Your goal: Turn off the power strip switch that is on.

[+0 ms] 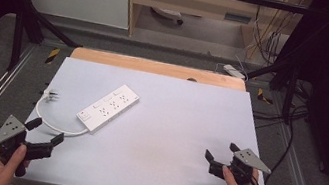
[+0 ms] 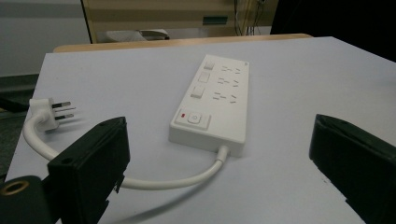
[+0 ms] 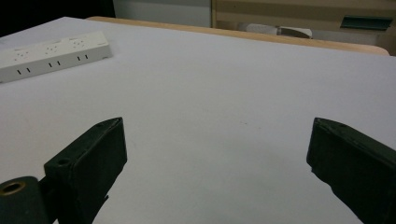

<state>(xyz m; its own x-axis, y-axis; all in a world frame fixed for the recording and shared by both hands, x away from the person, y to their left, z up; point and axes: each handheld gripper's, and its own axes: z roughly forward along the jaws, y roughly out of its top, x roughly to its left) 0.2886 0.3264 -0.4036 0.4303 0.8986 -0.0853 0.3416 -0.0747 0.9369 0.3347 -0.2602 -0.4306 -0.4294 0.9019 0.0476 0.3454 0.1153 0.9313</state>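
1. So, nearest the person, the left gripper (image 1: 48, 133) is hovering at the counter's (image 1: 182, 126) near-left corner, fingers spread wide and gripping nothing.
2. Just past it, the white cord (image 2: 173, 181) is looping across right ahead of those fingers, curving off left to the plug (image 2: 46, 110) by the counter's edge.
3. Further on, the power strip (image 1: 108, 107) is lying flat, long axis running diagonally away and to the right, cord end pointing back at the left gripper.
4. Meanwhile the right gripper (image 1: 219, 156) is sitting well apart at the near-right, also wide open and empty, so I'd say the left one is way closer.
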